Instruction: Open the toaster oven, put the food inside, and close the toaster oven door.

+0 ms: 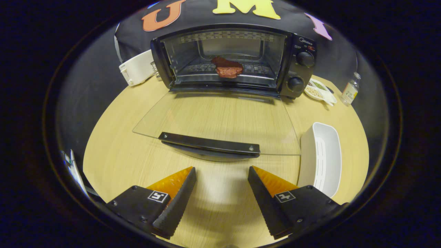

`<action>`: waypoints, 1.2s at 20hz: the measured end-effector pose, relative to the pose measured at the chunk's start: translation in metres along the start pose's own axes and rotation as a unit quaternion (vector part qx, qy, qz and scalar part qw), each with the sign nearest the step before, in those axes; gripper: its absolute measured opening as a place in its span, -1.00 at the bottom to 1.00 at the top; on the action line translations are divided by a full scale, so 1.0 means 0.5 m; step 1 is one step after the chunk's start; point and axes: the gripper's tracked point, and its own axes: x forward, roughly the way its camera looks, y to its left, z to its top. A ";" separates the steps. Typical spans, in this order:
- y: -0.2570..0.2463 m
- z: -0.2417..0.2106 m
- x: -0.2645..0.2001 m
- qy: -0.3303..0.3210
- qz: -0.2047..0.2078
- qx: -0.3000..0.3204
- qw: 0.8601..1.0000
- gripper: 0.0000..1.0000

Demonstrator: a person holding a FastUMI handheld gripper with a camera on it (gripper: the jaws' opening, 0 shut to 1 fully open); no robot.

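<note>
The gripper [222,172] hangs low over the table [113,155], fingers wide apart and holding nothing, pointing at the toaster oven [234,58]. Its glass door [220,120] lies flat open, handle [208,142] running left to right. The reddish-brown food [227,67], maybe meat, sits inside on the rack.

Your claw [222,170] is spread wide, with a broad gap between its two fingers and nothing held in that gap. Neither finger presses on anything. The left finger [174,201] and the right finger [267,203] both slant inward toward their tips, their black toothed inner faces turned to each other and their orange backs facing outward. Each finger base carries a small square black-and-white marker. You hold the claw above the worktop [113,162], tilted downward.
</note>
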 end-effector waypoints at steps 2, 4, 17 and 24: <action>0.004 0.001 0.012 0.004 -0.003 -0.001 1.000 0.95; 0.004 0.010 0.018 0.001 -0.006 -0.006 1.000 0.95; -0.003 0.084 -0.043 -0.021 0.002 0.003 1.000 0.95; -0.012 0.195 -0.096 -0.067 0.003 0.004 0.998 0.95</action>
